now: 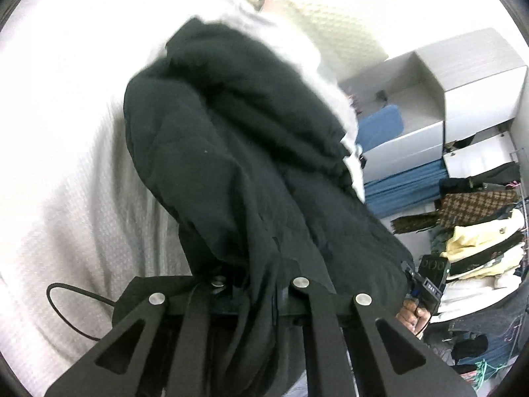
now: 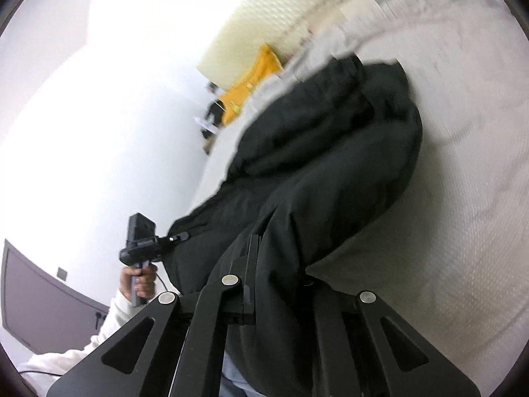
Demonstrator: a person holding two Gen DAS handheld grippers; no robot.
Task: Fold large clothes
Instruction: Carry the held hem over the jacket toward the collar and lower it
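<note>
A large black padded jacket (image 1: 231,139) is lifted off a white textured bedspread (image 1: 66,165). My left gripper (image 1: 254,284) is shut on the jacket's hem, and the cloth drapes over its fingers. My right gripper (image 2: 264,258) is shut on another edge of the same jacket (image 2: 330,152), which hangs between both grippers and trails onto the bedspread (image 2: 446,198). The right gripper's body (image 1: 429,284) shows at the jacket's far edge in the left wrist view. The left gripper's body (image 2: 142,244) shows in the right wrist view, held by a hand.
Grey storage boxes (image 1: 429,99) with blue fabric stand beyond the bed. A rack of mixed clothes (image 1: 479,231) is at the right. A yellow garment (image 2: 251,82) and a cream pillow (image 2: 264,16) lie at the bed's far end. A black cable (image 1: 66,307) loops on the bedspread.
</note>
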